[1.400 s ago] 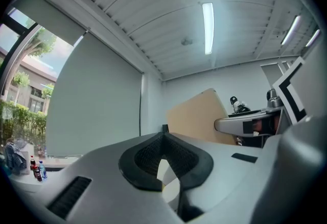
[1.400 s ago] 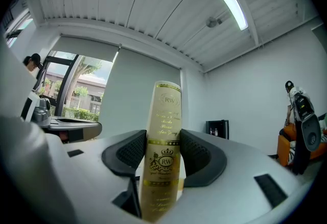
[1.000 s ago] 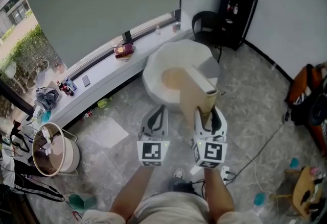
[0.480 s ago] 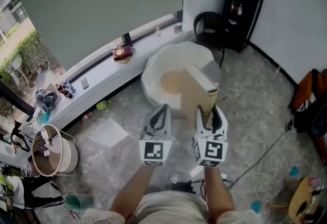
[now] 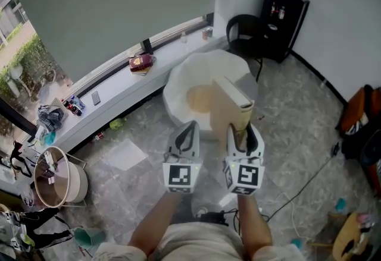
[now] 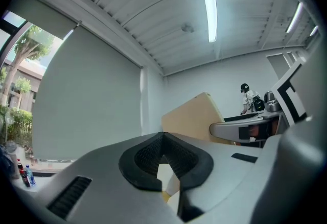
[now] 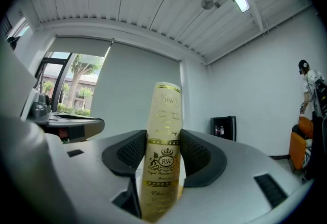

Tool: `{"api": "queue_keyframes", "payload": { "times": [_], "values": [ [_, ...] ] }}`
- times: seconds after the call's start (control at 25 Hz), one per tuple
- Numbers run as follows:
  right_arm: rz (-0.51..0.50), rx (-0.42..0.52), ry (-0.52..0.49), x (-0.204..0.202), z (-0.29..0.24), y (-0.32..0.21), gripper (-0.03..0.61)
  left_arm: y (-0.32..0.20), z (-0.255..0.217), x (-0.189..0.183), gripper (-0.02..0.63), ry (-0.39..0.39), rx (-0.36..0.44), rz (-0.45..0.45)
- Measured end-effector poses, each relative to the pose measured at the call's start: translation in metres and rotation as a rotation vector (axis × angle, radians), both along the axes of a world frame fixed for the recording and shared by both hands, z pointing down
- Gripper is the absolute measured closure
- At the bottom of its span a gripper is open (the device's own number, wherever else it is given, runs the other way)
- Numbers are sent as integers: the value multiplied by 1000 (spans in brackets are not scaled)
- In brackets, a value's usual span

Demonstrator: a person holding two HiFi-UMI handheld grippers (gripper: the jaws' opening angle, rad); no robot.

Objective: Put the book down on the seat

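Book (image 5: 229, 108): head view, upright in right gripper (image 5: 244, 129), above near right edge of white seat (image 5: 178, 84), not yet down. Left gripper view: left gripper (image 6: 163, 139) closed, empty. Right gripper view: jaws clamped on glossy spine (image 7: 163, 136). Judged stiff, fairly heavy, slippery; hold low on spine.

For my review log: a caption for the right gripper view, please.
Right gripper clamps a cream book upright, its gold-lettered spine facing the camera.
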State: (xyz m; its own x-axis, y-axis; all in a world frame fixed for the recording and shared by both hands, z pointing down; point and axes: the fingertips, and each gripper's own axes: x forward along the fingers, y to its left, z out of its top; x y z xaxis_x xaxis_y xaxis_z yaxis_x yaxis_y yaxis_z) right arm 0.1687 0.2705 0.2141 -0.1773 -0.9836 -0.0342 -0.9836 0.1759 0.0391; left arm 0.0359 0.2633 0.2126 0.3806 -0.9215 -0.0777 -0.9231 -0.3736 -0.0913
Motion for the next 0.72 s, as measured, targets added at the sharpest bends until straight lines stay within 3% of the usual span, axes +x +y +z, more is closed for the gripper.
{"api": "queue_keyframes", "payload": {
  "times": [0.72],
  "values": [
    [58, -30, 56, -64, -4, -172, 367, -183, -5, -54, 606, 58, -9, 71]
  ]
}}
